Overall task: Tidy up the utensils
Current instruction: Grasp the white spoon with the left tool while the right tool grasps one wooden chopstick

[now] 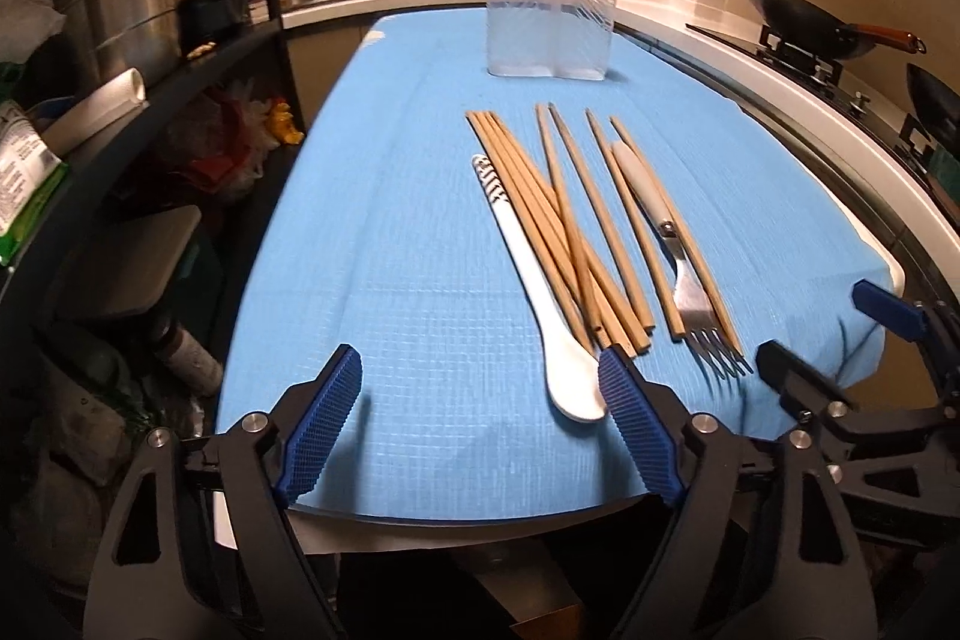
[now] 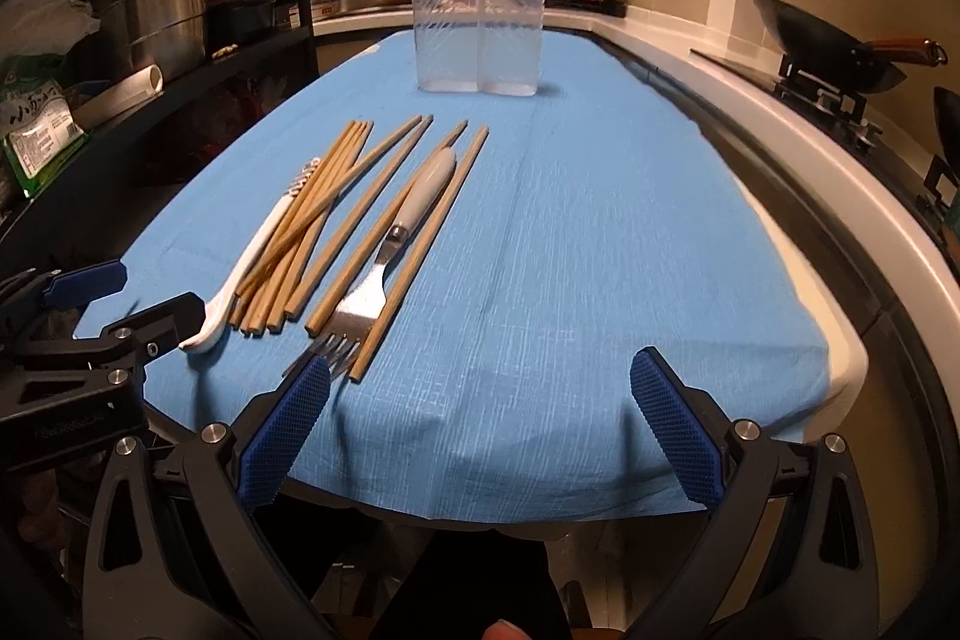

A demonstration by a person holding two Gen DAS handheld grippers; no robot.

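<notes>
Across a table draped in a blue cloth [image 1: 384, 220], kitchen utensils lie in a loose row, seen from two cameras at the near edge. At nine o'clock in the left wrist view stands a dark shelf rack holding a large steel pot [image 1: 123, 10]. The left gripper [image 1: 480, 388] hovers just above the near edge of the cloth at six o'clock, its blue ridged fingers [image 1: 321, 418] spread wide and released, grasping nothing. A white spoon [image 1: 534, 298] lies lengthwise at the centre, its bowl nearest the camera and just beside the gripper's right-hand finger; whether they touch cannot be told. Just right of the spoon, a bundle of wooden chopsticks [image 1: 570, 232] lies partly crossed, some resting against the spoon's handle. Further right, a fork [image 1: 678, 250] with a pale handle lies between two more chopsticks, tines toward the camera. At twelve o'clock, well beyond the utensils, a clear plastic holder [image 1: 549, 16] with two compartments stands upright on the cloth. At two o'clock a dark wok [image 1: 804, 22] sits on a stove. The right gripper [image 2: 480, 382], in its own view, hangs over the near edge at six o'clock, its fingers [image 2: 675, 430] also wide apart and holding nothing; its left-hand finger sits just in front of the fork's tines, with bare cloth ahead of it.
</notes>
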